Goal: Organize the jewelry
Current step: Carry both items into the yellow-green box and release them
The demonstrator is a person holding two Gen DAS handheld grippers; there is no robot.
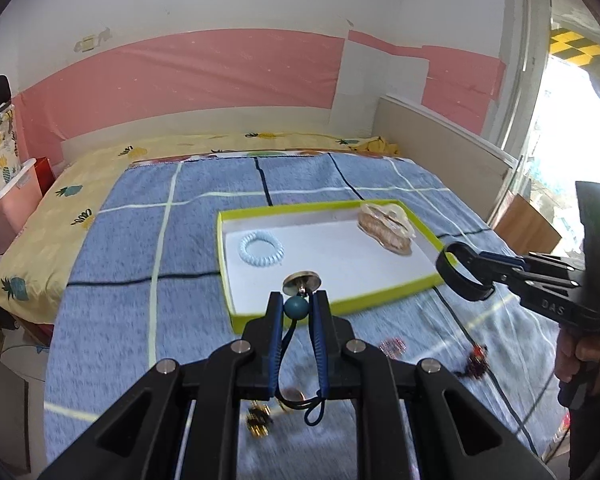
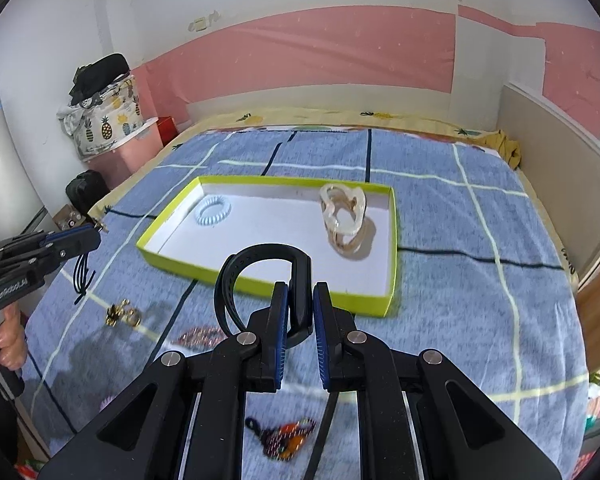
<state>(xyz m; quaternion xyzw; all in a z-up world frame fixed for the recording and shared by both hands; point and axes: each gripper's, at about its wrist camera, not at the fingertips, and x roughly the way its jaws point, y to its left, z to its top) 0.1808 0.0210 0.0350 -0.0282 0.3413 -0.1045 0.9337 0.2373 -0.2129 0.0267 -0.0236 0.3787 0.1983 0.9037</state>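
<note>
Left gripper (image 1: pixel 297 300): jaws pinched on a dark blue elastic cord with a teal bead (image 1: pixel 295 307) and round metal disc, held above the near rim of the lime-green shallow cardboard tray (image 1: pixel 332 304) | right gripper (image 2: pixel 301 300): jaws clamped on a black curved plastic band (image 2: pixel 256 258), held before the tray | tray contents: pale blue spiral hair tie (image 1: pixel 261 247), translucent beige chain-link piece (image 1: pixel 386 228) | blue checked blanket (image 1: pixel 120 320): loose trinkets are left.

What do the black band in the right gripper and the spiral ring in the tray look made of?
Black band: probably matte rubber or silicone; it bends in a smooth loop and shows a row of small holes like a watch strap. Spiral ring: likely glossy plastic, a pale blue coiled cord like a telephone-wire hair tie. Tray: seemingly cardboard, lime outside, white inside.
</note>
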